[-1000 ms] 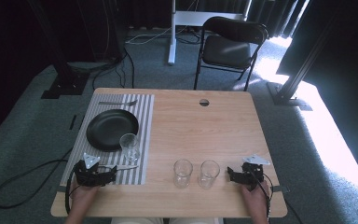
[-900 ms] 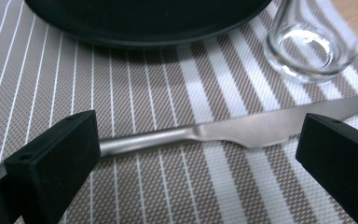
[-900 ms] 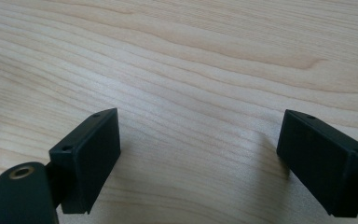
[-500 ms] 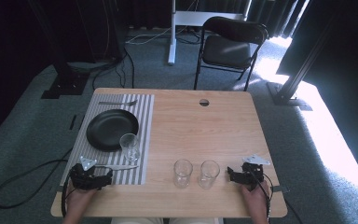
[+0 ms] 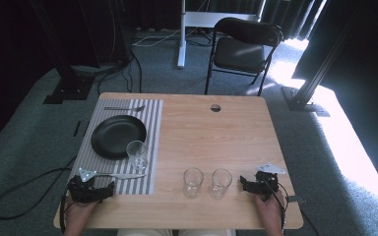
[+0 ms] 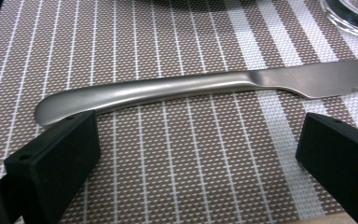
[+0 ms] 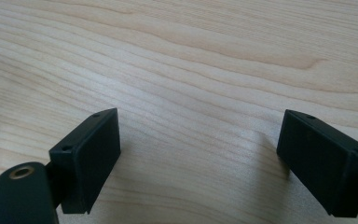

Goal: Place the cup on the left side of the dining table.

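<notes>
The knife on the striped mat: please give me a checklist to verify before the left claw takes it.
1. Left claw open: ok.
2. Knife lying flat on the striped mat: ok.
3. Handle between the jaws: not ok; it lies just beyond their tips.
4. Glass on the mat apart from the knife: ok.
5. Right claw open over bare table, out of the way: ok.
6. Claw height above the mat: cannot tell.
</notes>
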A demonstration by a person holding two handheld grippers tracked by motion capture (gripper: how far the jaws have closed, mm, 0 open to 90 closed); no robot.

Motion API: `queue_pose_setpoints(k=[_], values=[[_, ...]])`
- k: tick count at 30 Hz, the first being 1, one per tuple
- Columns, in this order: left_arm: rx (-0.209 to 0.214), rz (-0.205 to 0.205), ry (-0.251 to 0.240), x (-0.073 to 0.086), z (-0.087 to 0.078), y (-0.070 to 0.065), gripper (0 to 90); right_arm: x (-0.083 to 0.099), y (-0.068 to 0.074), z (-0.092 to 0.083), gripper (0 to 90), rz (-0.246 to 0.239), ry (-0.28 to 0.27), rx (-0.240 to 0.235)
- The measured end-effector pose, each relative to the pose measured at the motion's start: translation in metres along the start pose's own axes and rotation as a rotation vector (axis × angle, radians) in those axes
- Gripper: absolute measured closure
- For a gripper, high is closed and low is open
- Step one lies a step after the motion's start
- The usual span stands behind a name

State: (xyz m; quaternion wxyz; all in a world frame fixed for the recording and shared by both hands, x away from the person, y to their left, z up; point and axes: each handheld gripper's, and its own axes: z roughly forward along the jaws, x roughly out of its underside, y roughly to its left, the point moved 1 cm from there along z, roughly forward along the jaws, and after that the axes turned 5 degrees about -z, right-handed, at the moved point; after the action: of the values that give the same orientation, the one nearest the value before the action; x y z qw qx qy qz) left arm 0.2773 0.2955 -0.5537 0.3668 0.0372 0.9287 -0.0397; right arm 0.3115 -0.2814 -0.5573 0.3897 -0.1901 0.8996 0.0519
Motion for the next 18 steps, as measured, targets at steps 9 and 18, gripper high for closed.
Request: queue_pose_setpoints(k=[9, 18], values=[[-0.027, -0.033, -0.003, 0.0014, -0.0013, 0.0034, 0.2, 0.0000, 0.0000, 0.0000, 12.8, 0.000, 0.000, 0.000], [-0.027, -0.033, -0.003, 0.0014, -0.0013, 0.0032, 0.2, 0.0000, 0.0000, 0.0000, 12.8, -0.001, 0.000, 0.000]])
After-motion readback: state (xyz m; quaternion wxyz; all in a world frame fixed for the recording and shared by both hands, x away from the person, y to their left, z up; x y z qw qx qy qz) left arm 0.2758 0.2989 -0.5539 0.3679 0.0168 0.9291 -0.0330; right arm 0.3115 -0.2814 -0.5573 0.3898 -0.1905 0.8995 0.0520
